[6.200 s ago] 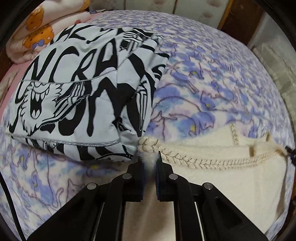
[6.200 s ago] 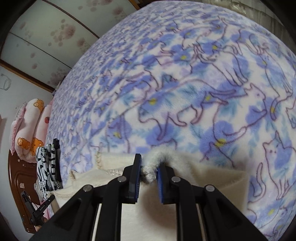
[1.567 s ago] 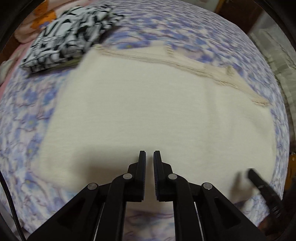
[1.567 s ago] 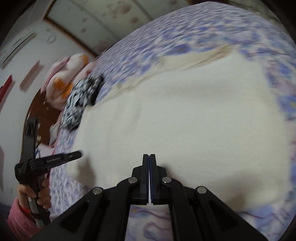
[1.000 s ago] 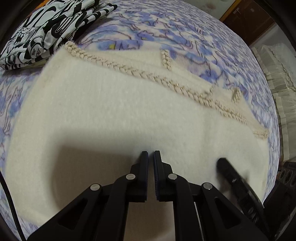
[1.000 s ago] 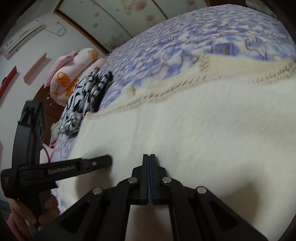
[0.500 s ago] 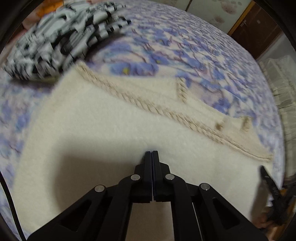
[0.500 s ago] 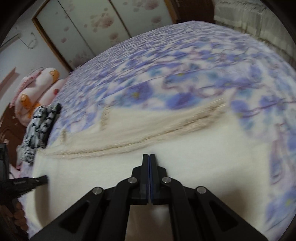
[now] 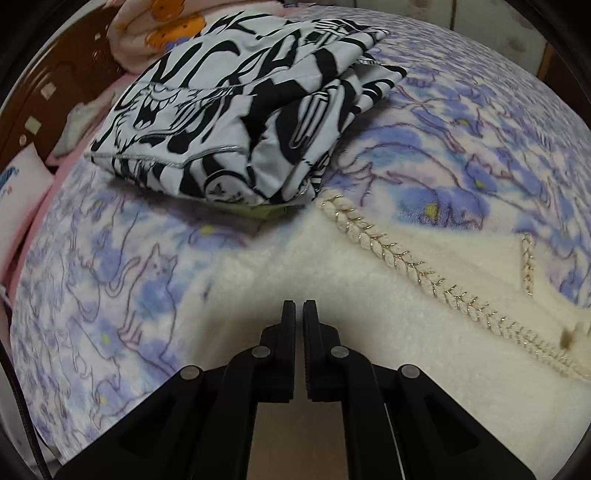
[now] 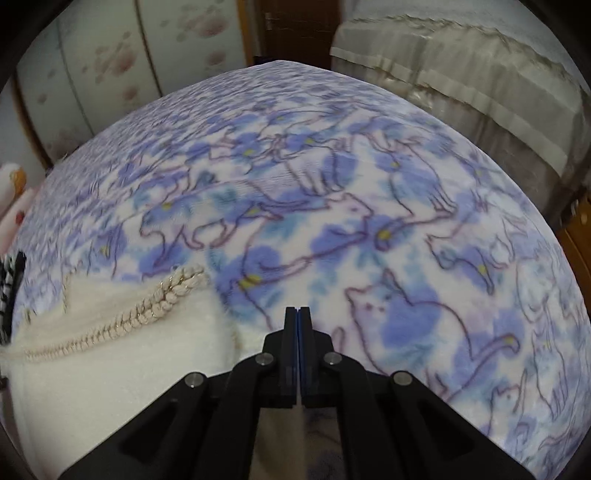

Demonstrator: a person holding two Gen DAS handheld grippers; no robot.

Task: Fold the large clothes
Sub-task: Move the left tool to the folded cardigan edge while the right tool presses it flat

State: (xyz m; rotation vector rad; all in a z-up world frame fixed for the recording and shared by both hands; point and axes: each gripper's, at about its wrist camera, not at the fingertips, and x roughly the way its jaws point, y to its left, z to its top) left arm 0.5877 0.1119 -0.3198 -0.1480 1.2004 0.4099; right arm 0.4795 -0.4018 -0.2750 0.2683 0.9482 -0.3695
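Note:
A cream fleece garment [image 9: 406,332] with a braided gold-flecked trim [image 9: 373,243] lies flat on the blue cat-print blanket [image 9: 110,295]. My left gripper [image 9: 299,308] hovers above the garment's left part, near its trimmed corner; its jaws are shut with only a sliver between them and nothing in it. In the right wrist view the same garment [image 10: 110,376] fills the lower left, its trim [image 10: 155,306] ending at a corner. My right gripper [image 10: 298,312] is shut and empty, over the blanket [image 10: 406,221] just right of the garment's edge.
A folded black-and-white printed garment [image 9: 240,110] lies on the blanket right behind the cream garment's corner. Pink pillows with orange prints [image 9: 166,22] and a wooden headboard [image 9: 55,92] stand beyond it. Wardrobe doors [image 10: 110,55] and pale draped fabric [image 10: 461,81] flank the bed's far side.
Both grippers swung apart over the cream garment: the left toward the corner by the black-and-white garment, the right past the opposite corner onto the blanket. Neither gripper shows in the other's view now.

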